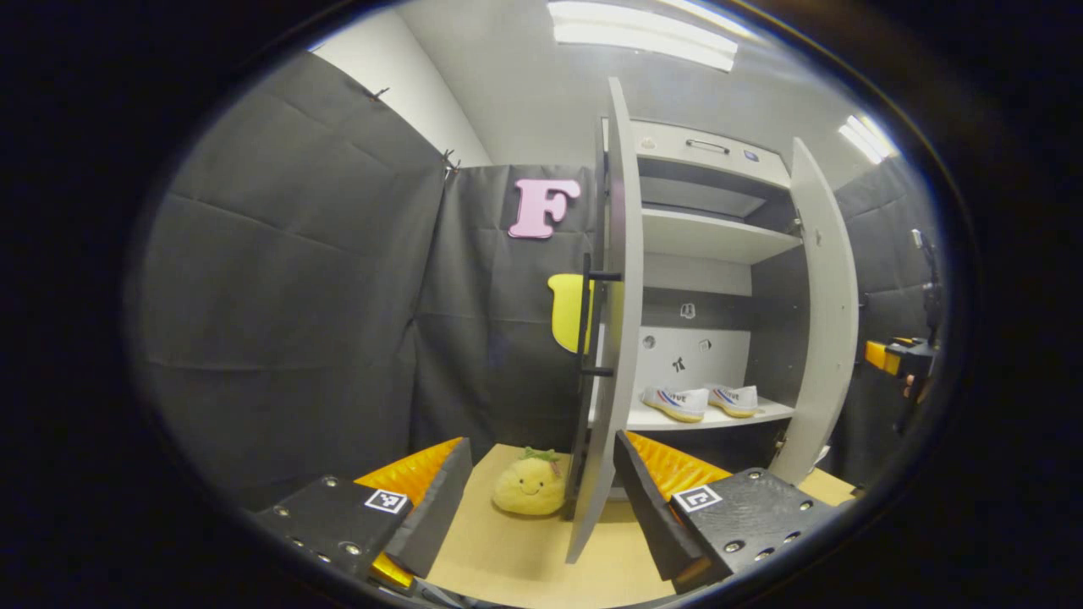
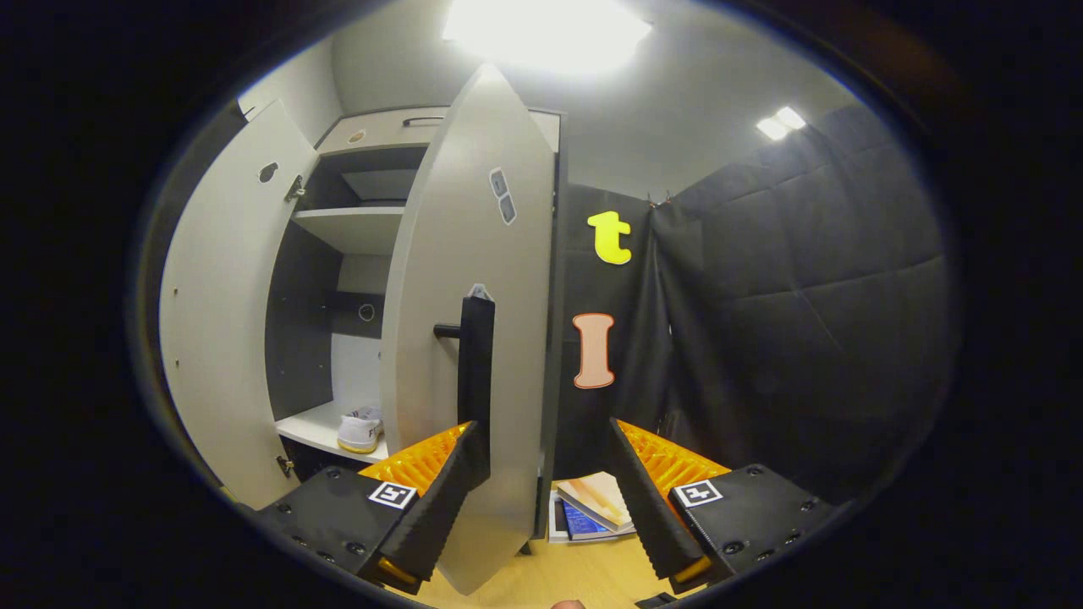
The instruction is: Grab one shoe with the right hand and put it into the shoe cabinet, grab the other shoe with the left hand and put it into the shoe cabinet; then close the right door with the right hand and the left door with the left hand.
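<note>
The grey shoe cabinet [image 1: 711, 237] stands with both doors swung out. Two white shoes [image 1: 674, 403] [image 1: 734, 399] sit side by side on its lower shelf [image 1: 719, 416]. My left gripper [image 1: 541, 440] is open, and the left door [image 1: 616, 338] with its black bar handle [image 1: 585, 321] rises edge-on just ahead of its fingers. My right gripper [image 2: 545, 427] is open too, close to the right door [image 2: 474, 296]; one of its fingertips [image 2: 465, 457] overlaps the foot of that door's black handle [image 2: 476, 372]. One shoe [image 2: 360, 430] shows past the door in the right gripper view.
A yellow plush toy [image 1: 530, 486] sits on the wooden table [image 1: 508, 550] beside the left door's foot. Books [image 2: 592, 506] lie on the table to the right of the right door. The right gripper [image 1: 897, 355] and a hand appear beyond the right door [image 1: 825, 321].
</note>
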